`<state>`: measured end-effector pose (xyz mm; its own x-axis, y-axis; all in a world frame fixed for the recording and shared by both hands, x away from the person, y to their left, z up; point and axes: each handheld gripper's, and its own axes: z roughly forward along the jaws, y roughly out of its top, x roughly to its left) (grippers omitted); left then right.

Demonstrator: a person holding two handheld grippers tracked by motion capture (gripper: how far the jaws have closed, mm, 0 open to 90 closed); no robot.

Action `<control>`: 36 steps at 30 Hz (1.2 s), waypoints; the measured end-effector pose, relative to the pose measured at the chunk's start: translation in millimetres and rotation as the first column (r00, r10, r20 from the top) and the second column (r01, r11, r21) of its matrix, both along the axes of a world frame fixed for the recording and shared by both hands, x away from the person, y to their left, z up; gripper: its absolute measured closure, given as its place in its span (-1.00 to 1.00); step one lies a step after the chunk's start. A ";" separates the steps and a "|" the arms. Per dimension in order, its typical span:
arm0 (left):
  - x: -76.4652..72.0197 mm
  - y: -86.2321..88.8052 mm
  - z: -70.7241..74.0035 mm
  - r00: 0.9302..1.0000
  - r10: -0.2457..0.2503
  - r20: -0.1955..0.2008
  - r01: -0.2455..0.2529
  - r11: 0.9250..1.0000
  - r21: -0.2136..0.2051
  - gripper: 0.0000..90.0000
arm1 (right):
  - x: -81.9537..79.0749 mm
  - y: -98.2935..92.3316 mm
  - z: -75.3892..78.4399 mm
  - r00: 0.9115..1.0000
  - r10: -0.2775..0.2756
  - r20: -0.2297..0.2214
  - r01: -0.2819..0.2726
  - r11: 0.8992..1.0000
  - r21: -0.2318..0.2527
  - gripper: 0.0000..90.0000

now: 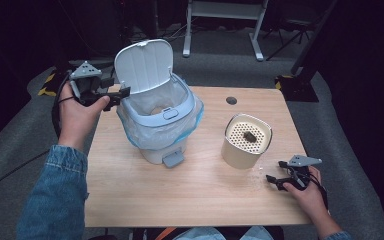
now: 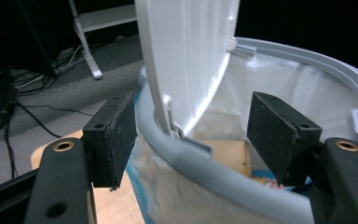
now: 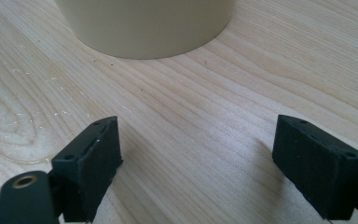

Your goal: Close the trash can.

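Blue denim sleeve (image 1: 55, 195); black tongs (image 1: 116, 98) with grey three-cornered plates, brass-looking screws, dark trailing cables.

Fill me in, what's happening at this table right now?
A person works two handheld grippers at a wooden table. The left gripper is up at the rim of a small pedal bin with its lid standing open and a plastic liner inside; its jaws are open, straddling the rim by the hinge without pressing on it. The right gripper rests open on the table near a beige canister with a perforated top. Neither holds anything.
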<state>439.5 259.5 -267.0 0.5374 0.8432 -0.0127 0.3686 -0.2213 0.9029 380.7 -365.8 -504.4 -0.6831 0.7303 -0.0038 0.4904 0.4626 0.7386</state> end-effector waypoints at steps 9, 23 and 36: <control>7.3 -10.1 12.4 0.999 -0.024 0.042 0.025 0.999 -0.022 -0.23 | 0.0 0.0 0.0 1.000 0.000 0.001 0.000 1.000 -0.001 -0.66; -10.0 -21.6 25.4 0.996 -0.080 0.037 0.078 0.996 0.040 -0.30 | 0.1 -0.1 0.0 1.000 0.000 0.000 0.000 1.000 0.000 -0.66; -32.2 -54.9 22.8 0.970 -0.237 0.057 0.236 0.971 0.027 -0.33 | 0.1 -0.1 0.0 1.000 0.001 0.000 -0.001 1.000 0.000 -0.66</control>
